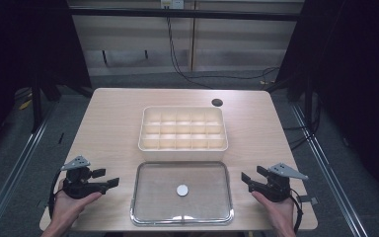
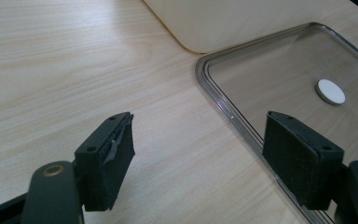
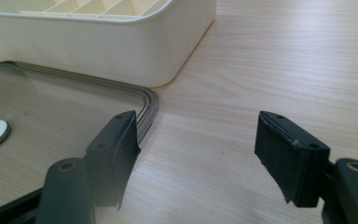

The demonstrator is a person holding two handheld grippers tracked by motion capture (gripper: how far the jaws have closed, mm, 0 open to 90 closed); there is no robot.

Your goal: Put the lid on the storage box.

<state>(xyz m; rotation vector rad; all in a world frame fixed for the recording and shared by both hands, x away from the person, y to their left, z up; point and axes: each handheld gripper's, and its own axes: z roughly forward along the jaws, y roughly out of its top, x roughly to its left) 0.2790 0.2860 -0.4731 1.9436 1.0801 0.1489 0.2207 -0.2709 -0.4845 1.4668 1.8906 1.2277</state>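
A light wooden table (image 1: pixel 113 128) holds a cream plastic organiser box (image 1: pixel 183 129), divided into rows of small compartments that look empty, sitting at the table's middle. Directly in front of the box, on the side nearer the person, a clear rectangular lid (image 1: pixel 182 193) with rounded corners lies flat, its far edge just beside the box's near wall. A small round white disc (image 1: pixel 182 190) sits at the centre of the lid. A person holds a two-jaw gripper in each hand. The left gripper (image 1: pixel 107 178) rests to the left of the lid, close to its left edge, with its black padded jaws spread wide and nothing between them; its own view looks across the lid's corner toward the disc. The right gripper (image 1: pixel 251 175) rests to the right of the lid, likewise spread apart and empty, its view showing the lid's far right corner and the box's corner behind it. Neither gripper touches the lid. This looks like the start of the job, most likely fitting the lid onto the box, with both hands poised at the lid's short sides. The next move would call for bringing each gripper in to the lid's thin rim, closing on both sides evenly, and lifting it level.
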